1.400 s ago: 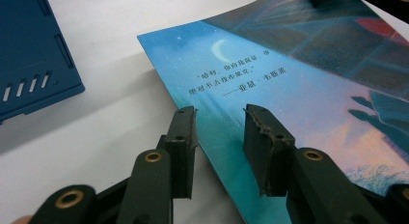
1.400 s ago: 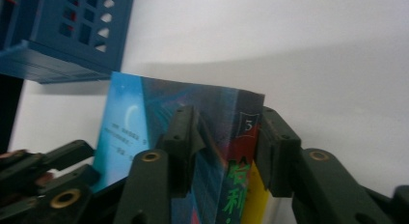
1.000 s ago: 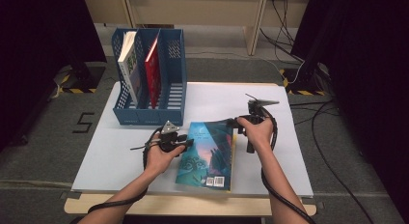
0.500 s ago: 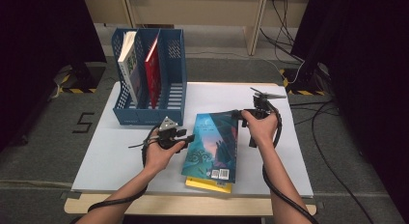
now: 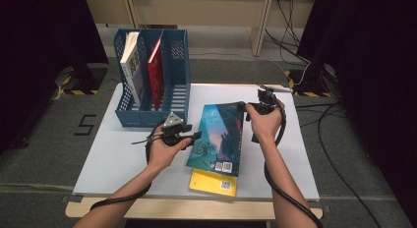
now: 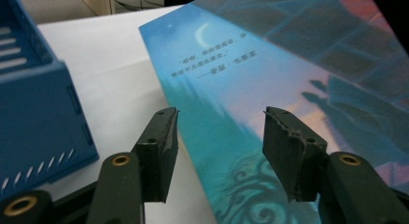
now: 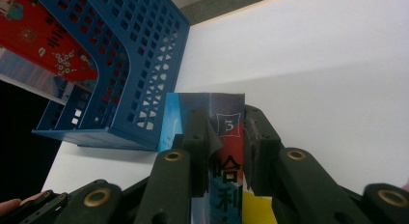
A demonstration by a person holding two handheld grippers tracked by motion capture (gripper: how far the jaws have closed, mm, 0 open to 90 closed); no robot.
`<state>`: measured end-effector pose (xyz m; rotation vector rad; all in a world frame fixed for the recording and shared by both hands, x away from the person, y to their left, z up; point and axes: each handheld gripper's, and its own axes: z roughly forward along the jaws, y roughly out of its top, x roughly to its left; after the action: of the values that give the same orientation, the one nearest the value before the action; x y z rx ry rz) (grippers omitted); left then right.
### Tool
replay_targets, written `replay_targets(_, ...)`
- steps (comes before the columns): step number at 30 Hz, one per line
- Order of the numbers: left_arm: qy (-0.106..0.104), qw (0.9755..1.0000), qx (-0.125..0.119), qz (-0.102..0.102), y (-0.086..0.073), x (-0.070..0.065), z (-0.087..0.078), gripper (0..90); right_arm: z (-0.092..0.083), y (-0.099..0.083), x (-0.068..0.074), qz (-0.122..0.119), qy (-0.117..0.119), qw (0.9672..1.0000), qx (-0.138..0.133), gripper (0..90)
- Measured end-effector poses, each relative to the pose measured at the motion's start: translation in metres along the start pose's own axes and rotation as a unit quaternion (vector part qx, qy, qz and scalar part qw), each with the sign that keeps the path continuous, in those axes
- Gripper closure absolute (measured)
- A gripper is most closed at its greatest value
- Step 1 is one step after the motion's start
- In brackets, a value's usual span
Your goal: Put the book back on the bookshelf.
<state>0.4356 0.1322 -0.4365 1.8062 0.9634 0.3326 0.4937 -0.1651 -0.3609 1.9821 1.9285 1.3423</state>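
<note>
blue book [image 5: 220, 137]: tilted up off the yellow book [image 5: 212, 182] on the white table [image 5: 123, 154], spine clamped in my right gripper [image 7: 226, 137].
left gripper [image 6: 219, 132]: jaws just opened, holding nothing, straddling the book's near edge.
advice: i'd lift slowly, spine gripped firmly, toward the blue file rack [image 5: 174, 75]'s free slot.

Blue slotted file rack [image 5: 169, 98] stood at white table's [image 5: 108, 154] back left, holding white book [image 5: 129, 58] and red book [image 5: 156, 61]. Yellow book [image 5: 212, 182] lay flat near front edge.
</note>
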Motion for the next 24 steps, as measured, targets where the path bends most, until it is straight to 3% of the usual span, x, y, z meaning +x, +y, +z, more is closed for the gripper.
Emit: replay_targets(24,-0.028,0.9994,-0.012,0.019,0.033,-0.020,0.006,38.8,0.008,0.015,0.034,-0.028,-0.024,0.9978,-0.055,74.9)
